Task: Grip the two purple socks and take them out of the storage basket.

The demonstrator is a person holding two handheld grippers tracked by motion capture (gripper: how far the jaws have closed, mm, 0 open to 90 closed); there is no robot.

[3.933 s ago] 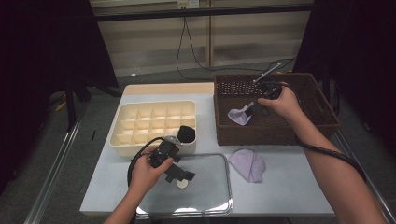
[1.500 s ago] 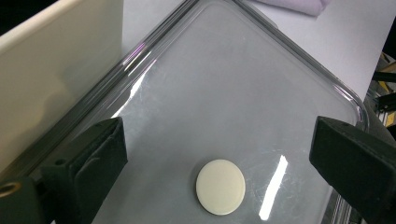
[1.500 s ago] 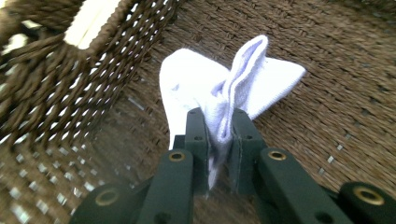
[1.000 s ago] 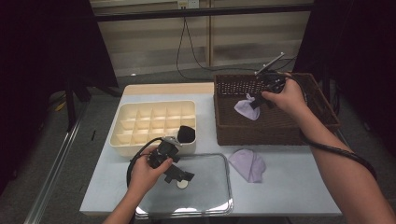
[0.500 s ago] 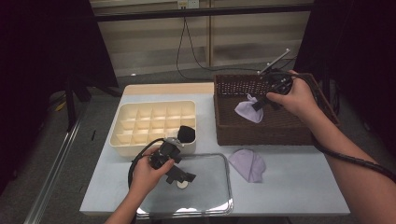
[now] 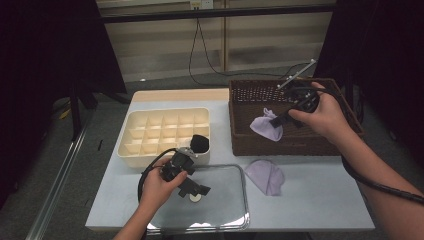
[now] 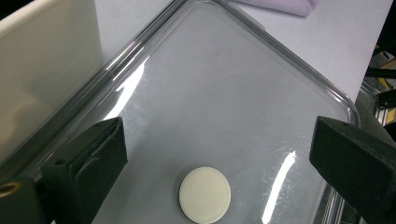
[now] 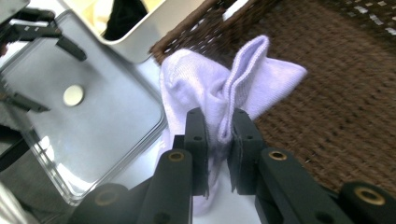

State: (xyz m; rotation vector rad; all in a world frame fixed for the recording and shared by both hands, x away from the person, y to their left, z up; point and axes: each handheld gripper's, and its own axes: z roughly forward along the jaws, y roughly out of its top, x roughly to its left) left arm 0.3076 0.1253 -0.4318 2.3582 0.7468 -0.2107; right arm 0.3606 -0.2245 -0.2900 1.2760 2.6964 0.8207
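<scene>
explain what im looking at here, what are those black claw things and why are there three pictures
A person sits at a table holding a hand-held two-jaw gripper in each hand. One picture looks down from above; the other two come from cameras riding on each gripper, looking along its black jaws.

On the table lie a cream divided box with something black in one corner cell, a clear lid with a small white disc, a brown wicker basket, and a lilac sock.

The right gripper is shut on a second lilac sock, held up over the basket. The left gripper hangs open above the lid, holding nothing.
</scene>
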